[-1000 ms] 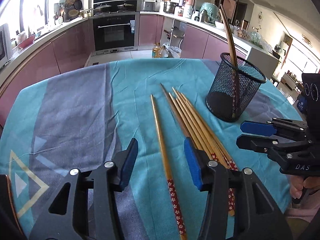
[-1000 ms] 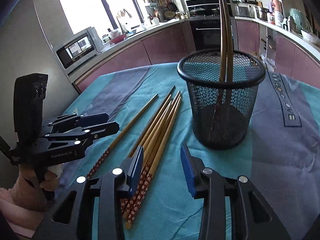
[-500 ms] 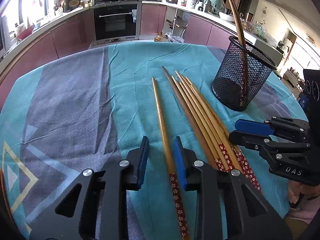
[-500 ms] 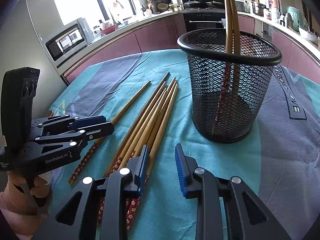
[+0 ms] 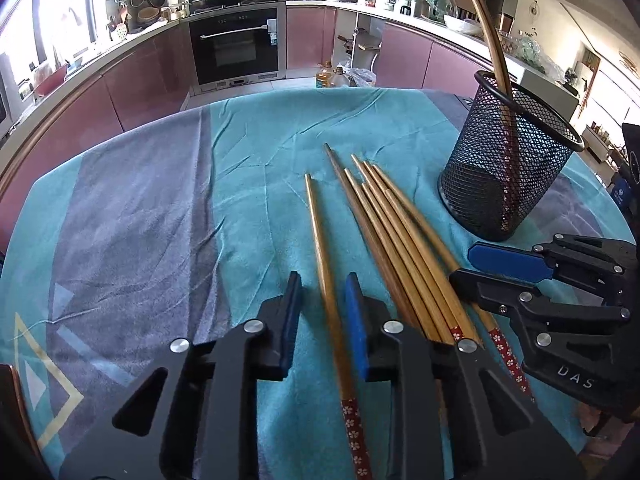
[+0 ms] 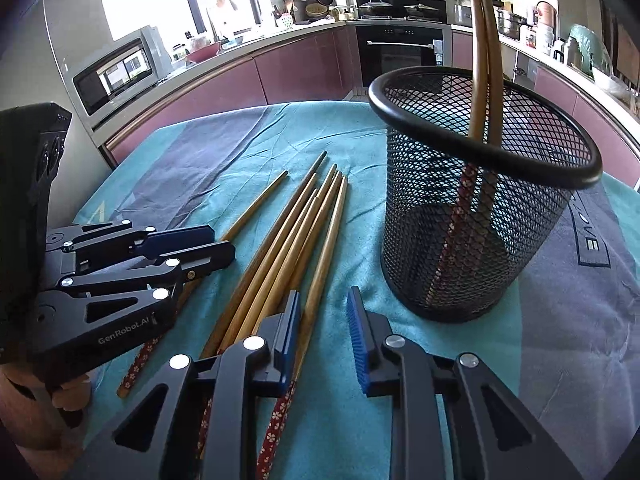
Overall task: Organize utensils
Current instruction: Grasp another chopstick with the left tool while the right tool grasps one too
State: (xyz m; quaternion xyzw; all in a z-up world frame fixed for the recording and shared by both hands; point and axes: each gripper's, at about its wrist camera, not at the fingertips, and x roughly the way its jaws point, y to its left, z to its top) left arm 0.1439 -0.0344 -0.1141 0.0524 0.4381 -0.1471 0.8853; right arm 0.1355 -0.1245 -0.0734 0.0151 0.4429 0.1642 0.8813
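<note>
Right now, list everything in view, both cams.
lone chopstick: 1, wood with red floral end, on cloth between left tool's fingers
chopstick bundle: about six, count unclear, same colours, on cloth
mesh holder: 1, black, upright beside bundle
held chopsticks: 2, wood, leaning in holder
tablecloth: 1, teal and grey, over table
oven: 1, black, background
left tool: 1, black, blue pads, open
right tool: 1, same, open
</note>
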